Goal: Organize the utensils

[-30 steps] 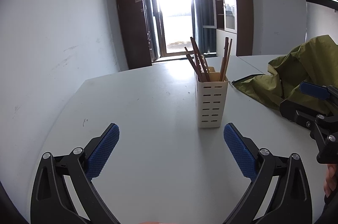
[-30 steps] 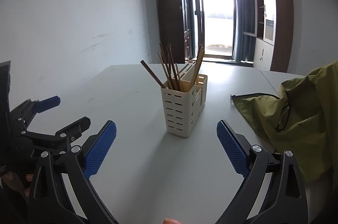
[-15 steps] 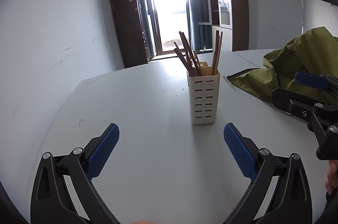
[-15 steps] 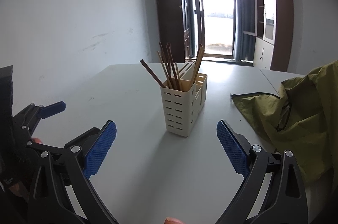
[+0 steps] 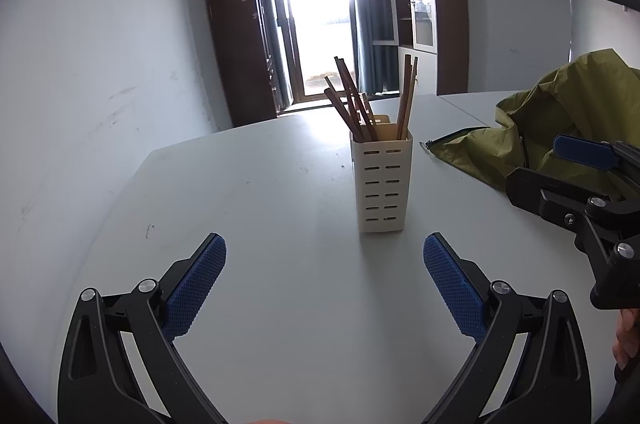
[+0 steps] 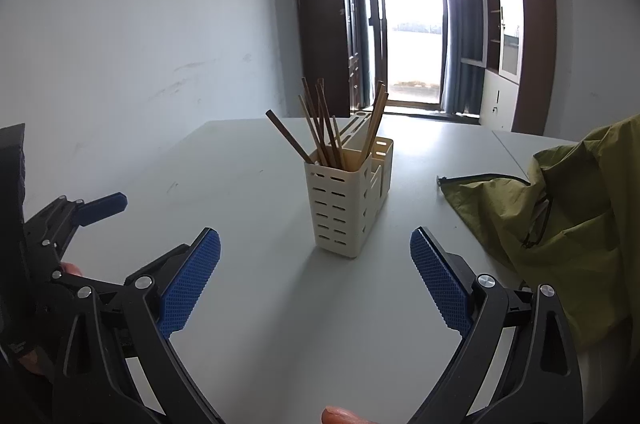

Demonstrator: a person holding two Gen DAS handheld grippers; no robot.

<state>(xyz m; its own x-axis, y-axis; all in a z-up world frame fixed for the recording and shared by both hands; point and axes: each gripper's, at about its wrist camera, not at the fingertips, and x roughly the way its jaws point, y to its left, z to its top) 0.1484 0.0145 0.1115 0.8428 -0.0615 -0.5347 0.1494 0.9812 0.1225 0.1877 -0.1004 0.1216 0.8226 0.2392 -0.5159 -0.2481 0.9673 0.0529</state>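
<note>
Chopsticks (image 5: 362,104) stand bundled in a cream slotted utensil holder (image 5: 382,184), which sits upright on the white table (image 5: 256,184) and serves as the landmark for everything else. Several dark brown sticks lean toward the holder's left side, and 2 paler ones (image 5: 407,96) rise nearly straight at its right side. In the right wrist view the holder (image 6: 344,208) shows a second, lower compartment behind the front one, and the sticks (image 6: 324,124) all sit in the front compartment.

Left of the holder and nearer the camera, the left gripper (image 5: 324,252) hangs above the table with its blue-padded fingers (image 5: 196,284) spread wide and released, grasping nothing. It is well short of the holder. The same gripper appears at the left edge of the right wrist view (image 6: 132,224), with a bit of the person's hand just behind it.

Directly in front of the holder, the right gripper (image 6: 314,244) also has its blue pads (image 6: 440,284) spread apart and released, with nothing between them; the holder stands beyond the gap between them, untouched.

Right of the holder, an olive-green bag (image 6: 560,224) lies crumpled on the table, its dark zipper edge (image 6: 480,178) pointing toward the holder but apart from it.
</note>
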